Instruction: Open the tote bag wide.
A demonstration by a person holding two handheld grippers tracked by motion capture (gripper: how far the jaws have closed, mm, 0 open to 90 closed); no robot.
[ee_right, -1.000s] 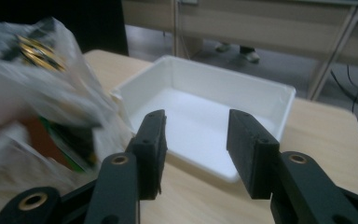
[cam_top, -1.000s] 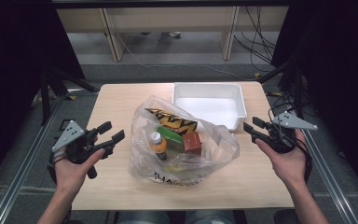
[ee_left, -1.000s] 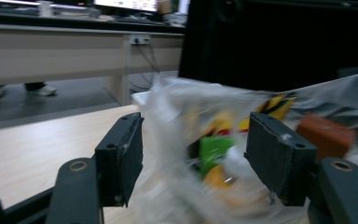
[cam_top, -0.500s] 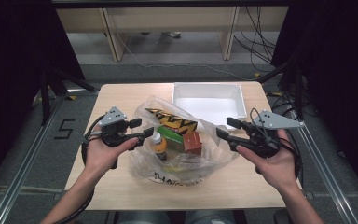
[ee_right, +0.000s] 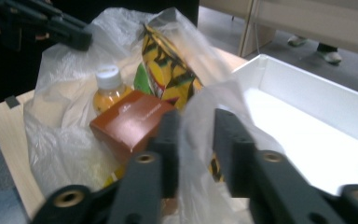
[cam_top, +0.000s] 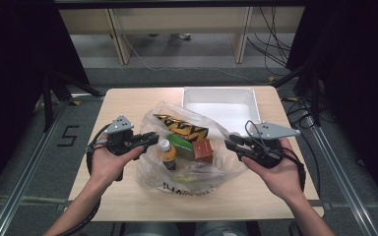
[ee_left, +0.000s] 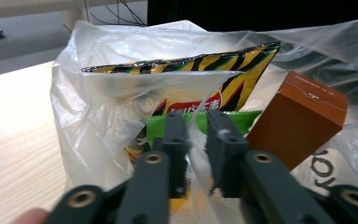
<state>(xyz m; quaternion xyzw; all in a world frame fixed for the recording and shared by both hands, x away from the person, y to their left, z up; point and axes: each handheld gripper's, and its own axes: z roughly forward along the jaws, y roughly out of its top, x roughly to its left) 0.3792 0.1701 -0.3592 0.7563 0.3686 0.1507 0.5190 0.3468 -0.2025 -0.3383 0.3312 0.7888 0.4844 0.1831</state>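
Note:
A clear plastic bag (cam_top: 192, 173) lies mid-table with a yellow-and-black striped chip bag (cam_top: 179, 127), a green packet (cam_top: 179, 143), a brown box (cam_top: 203, 150) and an orange drink bottle (cam_top: 167, 155) inside. My left gripper (cam_top: 152, 138) is at the bag's left rim. Its jaws have just been closing, and in the left gripper view (ee_left: 198, 126) a fold of the film is pinched between them. My right gripper (cam_top: 230, 142) is at the right rim. Its jaws have just been closing too, with bunched film (ee_right: 196, 126) between them.
A white tray (cam_top: 219, 93) stands at the back right of the wooden table (cam_top: 128, 108), just behind the bag. A person's hands hold both grippers from the near side. Dark frame rails run along both table sides.
Both grippers came inward from the table's sides to the bag's left and right rims. Their jaws went from wide apart to nearly together on the film.

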